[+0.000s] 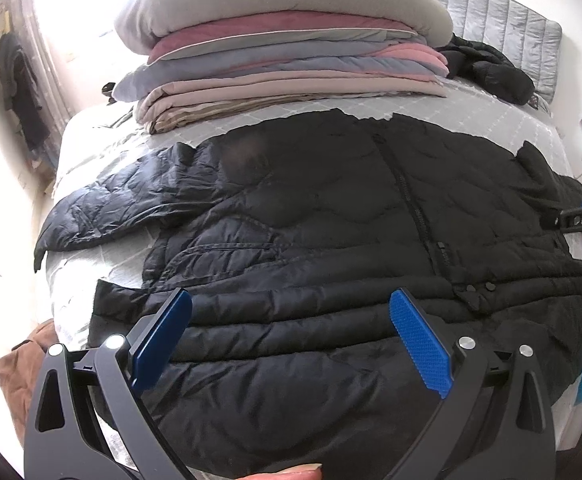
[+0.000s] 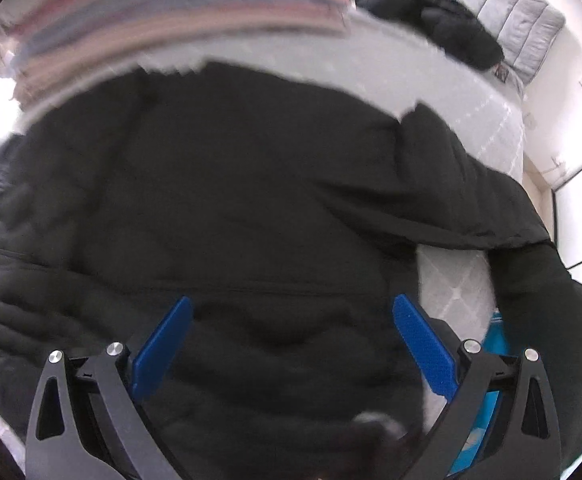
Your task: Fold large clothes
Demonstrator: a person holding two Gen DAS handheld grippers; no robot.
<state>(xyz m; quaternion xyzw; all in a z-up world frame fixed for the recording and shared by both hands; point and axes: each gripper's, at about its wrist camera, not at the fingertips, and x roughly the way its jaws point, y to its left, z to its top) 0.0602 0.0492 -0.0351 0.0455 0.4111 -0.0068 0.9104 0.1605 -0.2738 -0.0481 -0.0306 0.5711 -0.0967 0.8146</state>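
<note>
On my left wrist feed the black quilted jacket (image 1: 331, 220) lies spread flat across the grey bed (image 1: 103, 148), filling the middle and lower part of the frame, its zip running down right of centre. My left gripper (image 1: 291, 304) sits at the bottom of the frame with its blue fingers (image 1: 423, 344) spread wide, nothing between them; the jacket's hem band lies directly ahead of and under the tips. One sleeve (image 1: 111, 208) stretches off to the middle left. A stack of folded bedding (image 1: 283, 56) stands in the upper centre, beyond the collar, with another dark garment (image 1: 487, 68) at the upper right.

The right wrist feed is blurred (fine detail is lost). My right gripper (image 2: 293, 308) is likewise spread wide and empty, low in the frame, with the jacket (image 2: 231, 200) filling nearly everything in front of it. The other sleeve (image 2: 491, 204) angles toward the lower right, and a strip of bed cover (image 2: 455, 280) shows just beside the right-hand finger. Whether either gripper touches the fabric, I cannot tell.
</note>
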